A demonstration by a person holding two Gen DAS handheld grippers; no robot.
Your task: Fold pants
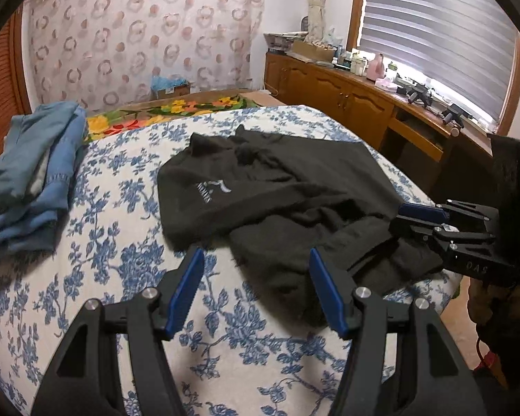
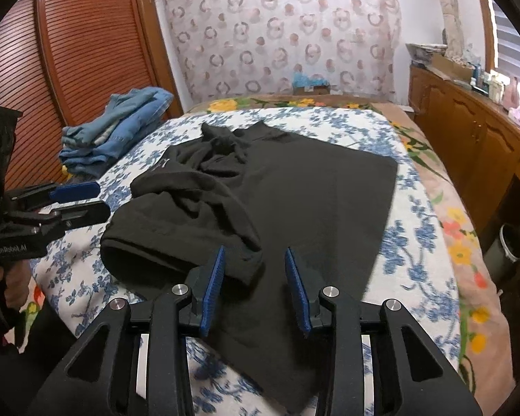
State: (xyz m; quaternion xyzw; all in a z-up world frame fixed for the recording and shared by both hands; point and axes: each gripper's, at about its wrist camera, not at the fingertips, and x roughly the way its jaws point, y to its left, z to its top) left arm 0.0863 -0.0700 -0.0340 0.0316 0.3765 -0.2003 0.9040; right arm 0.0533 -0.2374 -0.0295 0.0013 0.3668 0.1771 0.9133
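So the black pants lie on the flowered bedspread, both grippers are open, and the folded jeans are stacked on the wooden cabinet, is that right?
Not quite. The folded jeans lie on the bed, at the far left edge of the flowered bedspread, not on the wooden cabinet; the right wrist view shows this. The black pants, the open left gripper and the open right gripper are as you say.

- You have a bed in front of you, with a white cover full of blue flowers.
- The black pants lie on it, bunched up on your left side.
- A pile of blue jeans sits near the far left edge.
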